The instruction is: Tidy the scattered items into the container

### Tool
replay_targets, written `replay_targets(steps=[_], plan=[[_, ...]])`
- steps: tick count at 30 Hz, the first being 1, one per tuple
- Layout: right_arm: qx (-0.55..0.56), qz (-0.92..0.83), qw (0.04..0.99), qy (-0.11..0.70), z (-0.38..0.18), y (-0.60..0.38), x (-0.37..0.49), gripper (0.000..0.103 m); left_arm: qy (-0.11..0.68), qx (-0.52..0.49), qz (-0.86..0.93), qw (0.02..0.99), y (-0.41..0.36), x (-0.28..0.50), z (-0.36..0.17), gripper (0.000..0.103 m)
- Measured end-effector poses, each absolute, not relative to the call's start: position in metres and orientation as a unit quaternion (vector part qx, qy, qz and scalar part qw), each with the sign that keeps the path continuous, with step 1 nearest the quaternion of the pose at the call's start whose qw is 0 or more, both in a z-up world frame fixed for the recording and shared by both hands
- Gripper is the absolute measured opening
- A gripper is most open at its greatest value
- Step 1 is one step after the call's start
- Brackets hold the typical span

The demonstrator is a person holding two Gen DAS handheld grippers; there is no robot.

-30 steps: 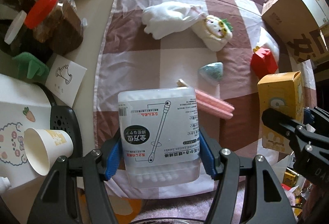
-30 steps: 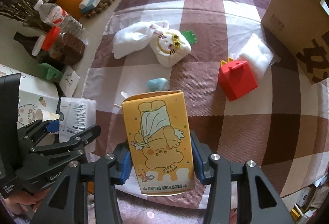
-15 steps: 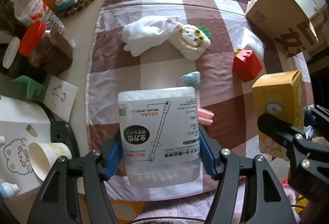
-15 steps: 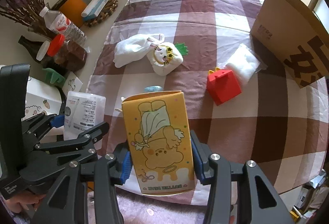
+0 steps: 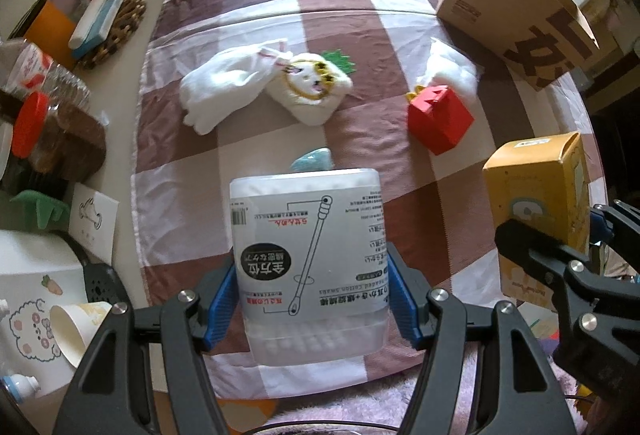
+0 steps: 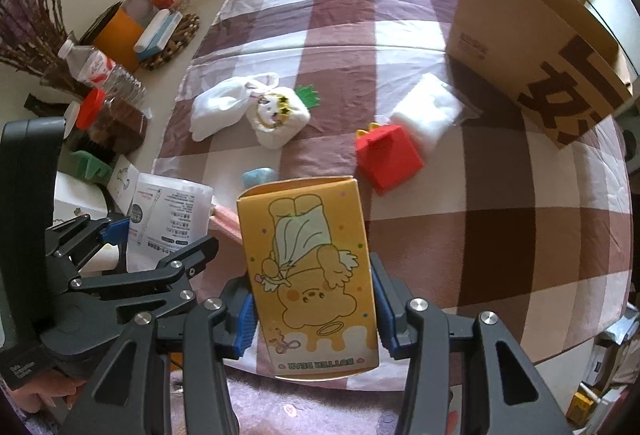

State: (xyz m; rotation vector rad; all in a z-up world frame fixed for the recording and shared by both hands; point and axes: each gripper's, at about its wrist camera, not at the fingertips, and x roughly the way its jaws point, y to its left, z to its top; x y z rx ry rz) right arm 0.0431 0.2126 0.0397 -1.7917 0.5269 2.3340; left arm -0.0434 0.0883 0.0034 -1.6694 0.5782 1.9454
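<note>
On the tabletop [image 6: 500, 235], the near right squares of the checked cloth lie bare, giving open passage toward the cardboard box [image 6: 532, 47]. The red box [image 6: 388, 159] and white packet [image 6: 430, 111] stand before it; jars [image 6: 112, 119] crowd the left edge.

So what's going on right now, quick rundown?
Left gripper shut on cotton swab box. Right gripper shut on yellow bear box. Cardboard box far right; red box lies between.

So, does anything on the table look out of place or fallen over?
Yes. The paper cup lies on its side at the table's left edge. The red box sits askew on the checked cloth, beside a white packet.
</note>
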Motion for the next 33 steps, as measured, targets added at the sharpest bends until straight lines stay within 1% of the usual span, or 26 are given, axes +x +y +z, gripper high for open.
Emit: replay_targets(steps=[33], plan=[[-0.577, 0.768, 0.15, 0.235, 0.036, 0.293, 0.093, 0.049, 0.271, -0.6, 0.684, 0.314, 0.181, -0.006, -0.004, 0.066]])
